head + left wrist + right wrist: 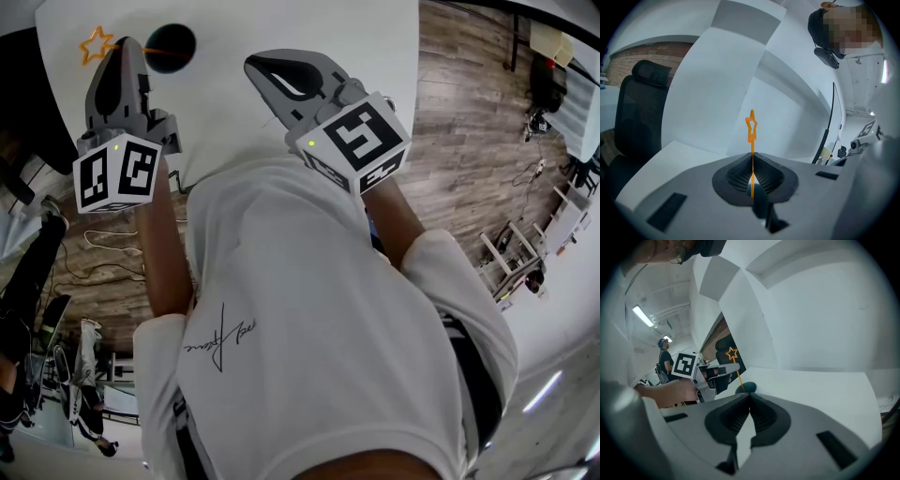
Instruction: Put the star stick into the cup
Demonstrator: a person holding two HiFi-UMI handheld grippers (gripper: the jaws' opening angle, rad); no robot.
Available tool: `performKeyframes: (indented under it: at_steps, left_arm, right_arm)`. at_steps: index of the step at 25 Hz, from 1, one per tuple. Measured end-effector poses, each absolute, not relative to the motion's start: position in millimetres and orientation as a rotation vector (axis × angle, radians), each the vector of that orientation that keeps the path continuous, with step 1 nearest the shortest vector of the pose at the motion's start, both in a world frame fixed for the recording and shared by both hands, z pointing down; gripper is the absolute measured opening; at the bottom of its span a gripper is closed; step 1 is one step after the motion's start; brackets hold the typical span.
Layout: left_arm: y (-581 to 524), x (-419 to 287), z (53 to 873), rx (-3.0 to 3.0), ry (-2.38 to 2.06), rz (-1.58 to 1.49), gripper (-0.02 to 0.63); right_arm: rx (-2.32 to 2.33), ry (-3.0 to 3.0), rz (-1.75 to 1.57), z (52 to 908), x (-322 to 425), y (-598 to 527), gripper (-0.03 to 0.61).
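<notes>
An orange star stick (751, 129) stands upright between the pads of my left gripper (752, 161), which is shut on its thin shaft. The star (95, 44) points toward the table's far left corner. The dark teal cup (171, 47) stands on the white table just right of the left gripper (127, 49). In the right gripper view the stick (738, 378) slants from the star down to the cup (747, 387), its lower end at the cup's rim. My right gripper (750, 397) is shut on nothing and hovers over the table (281, 28) right of the cup.
A black office chair (637, 117) stands past the table's left edge. Wood floor (469, 112) lies beyond the right edge, with equipment and cables on it. Another person (663, 357) stands far off behind the left gripper.
</notes>
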State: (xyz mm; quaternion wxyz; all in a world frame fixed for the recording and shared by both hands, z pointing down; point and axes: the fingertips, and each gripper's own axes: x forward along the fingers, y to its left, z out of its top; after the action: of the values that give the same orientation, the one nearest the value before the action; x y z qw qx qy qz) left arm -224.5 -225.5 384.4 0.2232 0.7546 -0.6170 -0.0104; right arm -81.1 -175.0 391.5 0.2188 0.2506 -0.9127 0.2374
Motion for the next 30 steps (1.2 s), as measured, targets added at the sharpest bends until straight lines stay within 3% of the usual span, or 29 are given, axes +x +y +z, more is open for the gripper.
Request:
performKeyframes:
  at_steps: [30]
  left_arm:
    - [-221.1,-224.7,397.1,2.048,-1.709,0.039,0.012]
  right_arm:
    - [0.697,-2.534,0.631,385.7,-81.7,-168.9,0.009]
